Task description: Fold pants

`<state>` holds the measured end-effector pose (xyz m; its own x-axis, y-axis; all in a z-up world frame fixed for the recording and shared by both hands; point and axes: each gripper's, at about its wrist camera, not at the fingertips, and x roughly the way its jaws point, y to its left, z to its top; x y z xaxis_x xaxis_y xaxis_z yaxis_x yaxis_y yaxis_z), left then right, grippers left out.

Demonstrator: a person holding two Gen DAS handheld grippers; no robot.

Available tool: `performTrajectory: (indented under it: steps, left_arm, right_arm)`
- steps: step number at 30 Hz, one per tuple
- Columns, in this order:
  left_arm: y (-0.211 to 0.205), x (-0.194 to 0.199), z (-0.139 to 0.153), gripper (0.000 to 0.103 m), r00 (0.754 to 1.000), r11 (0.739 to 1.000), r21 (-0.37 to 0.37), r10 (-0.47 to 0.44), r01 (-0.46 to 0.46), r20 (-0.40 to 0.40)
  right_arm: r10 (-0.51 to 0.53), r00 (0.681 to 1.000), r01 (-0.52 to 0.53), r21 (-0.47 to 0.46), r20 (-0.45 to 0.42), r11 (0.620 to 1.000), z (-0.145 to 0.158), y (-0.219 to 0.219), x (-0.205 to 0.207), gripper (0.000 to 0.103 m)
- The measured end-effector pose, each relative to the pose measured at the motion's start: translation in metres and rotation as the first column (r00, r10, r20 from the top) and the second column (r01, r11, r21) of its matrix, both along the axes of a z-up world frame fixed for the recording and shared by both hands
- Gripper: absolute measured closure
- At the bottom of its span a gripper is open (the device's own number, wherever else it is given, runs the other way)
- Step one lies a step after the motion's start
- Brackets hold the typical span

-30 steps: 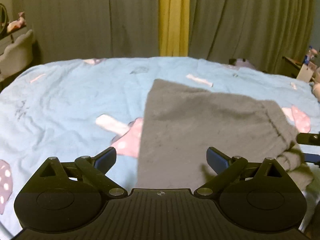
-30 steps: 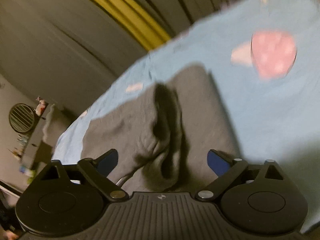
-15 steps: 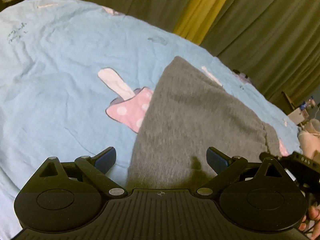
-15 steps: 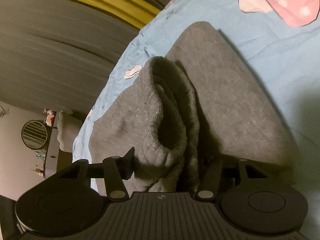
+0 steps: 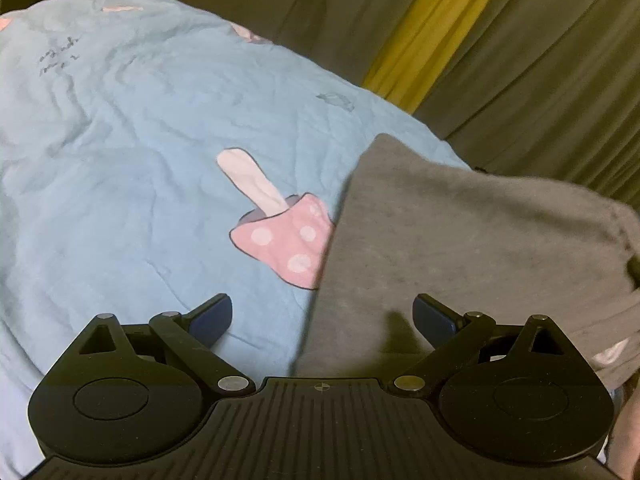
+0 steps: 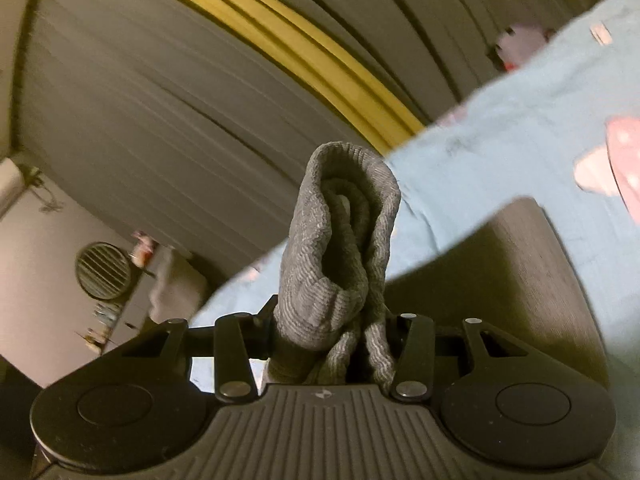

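Note:
The grey pants (image 5: 460, 248) lie folded on the blue bedspread (image 5: 120, 160), their right side lifting off it. My left gripper (image 5: 322, 316) is open and empty, its jaws straddling the pants' near left edge without touching it. My right gripper (image 6: 334, 316) is shut on the bunched ribbed end of the pants (image 6: 340, 248), which stands up between the jaws, raised above the bed. The rest of the pants (image 6: 520, 280) hangs dark below it.
The bedspread has pink mushroom prints (image 5: 284, 232). Grey and yellow curtains (image 5: 420, 28) hang behind the bed. A round vent and small shelf items (image 6: 104, 272) are on the far wall at left.
My right gripper closed on the pants' ribbed end and lifted it off the bed. My left gripper stayed open, tilted and moved toward the pants' left edge.

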<state>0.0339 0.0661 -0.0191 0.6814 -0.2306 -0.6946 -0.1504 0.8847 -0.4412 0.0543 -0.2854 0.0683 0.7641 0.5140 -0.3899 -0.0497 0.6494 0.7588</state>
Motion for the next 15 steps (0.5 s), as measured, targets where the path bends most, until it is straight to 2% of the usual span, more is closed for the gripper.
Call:
performTrajectory:
  steps: [3, 6, 8, 10, 11, 12, 14, 15]
  left_arm:
    - [-0.003, 0.001, -0.001, 0.003, 1.000, 1.000, 0.012, -0.011, 0.011, -0.004]
    - [-0.003, 0.001, -0.001, 0.003, 1.000, 1.000, 0.015, -0.015, 0.015, 0.004]
    - [-0.004, 0.001, 0.000, 0.003, 1.000, 1.000, 0.017, -0.020, 0.020, 0.006]
    - [-0.006, 0.003, -0.002, 0.003, 0.999, 0.999, 0.020, -0.033, 0.033, -0.004]
    - [-0.007, 0.004, -0.002, 0.003, 0.999, 0.999, 0.022, -0.042, 0.042, -0.011]
    - [-0.009, 0.006, -0.003, 0.003, 0.998, 0.998, 0.021, -0.057, 0.057, -0.017]
    - [-0.012, 0.009, -0.005, 0.003, 0.995, 0.996, 0.015, -0.090, 0.090, -0.032]
    - [-0.014, 0.011, -0.006, 0.003, 0.993, 0.994, 0.010, -0.108, 0.109, -0.036]
  right_arm:
    - [-0.004, 1.000, 0.004, 0.007, 0.027, 1.000, 0.010, -0.006, -0.002, 0.059]
    - [-0.030, 0.999, 0.030, 0.014, 0.021, 0.999, 0.007, -0.018, -0.002, 0.059]
    - [-0.057, 0.998, 0.057, -0.006, -0.006, 0.998, -0.007, -0.029, -0.006, 0.059]
    - [-0.071, 0.996, 0.066, -0.070, -0.063, 0.995, -0.028, -0.037, -0.007, 0.058]
    - [-0.070, 0.992, 0.057, -0.116, -0.109, 0.992, -0.040, -0.038, -0.003, 0.054]
    - [-0.088, 0.980, 0.055, -0.179, -0.179, 0.982, -0.054, -0.041, 0.000, 0.041]
    - [-0.144, 0.950, 0.061, -0.287, -0.277, 0.956, -0.074, -0.048, 0.001, 0.031]
    - [-0.160, 0.943, 0.066, -0.305, -0.294, 0.950, -0.079, -0.054, 0.000, 0.016]
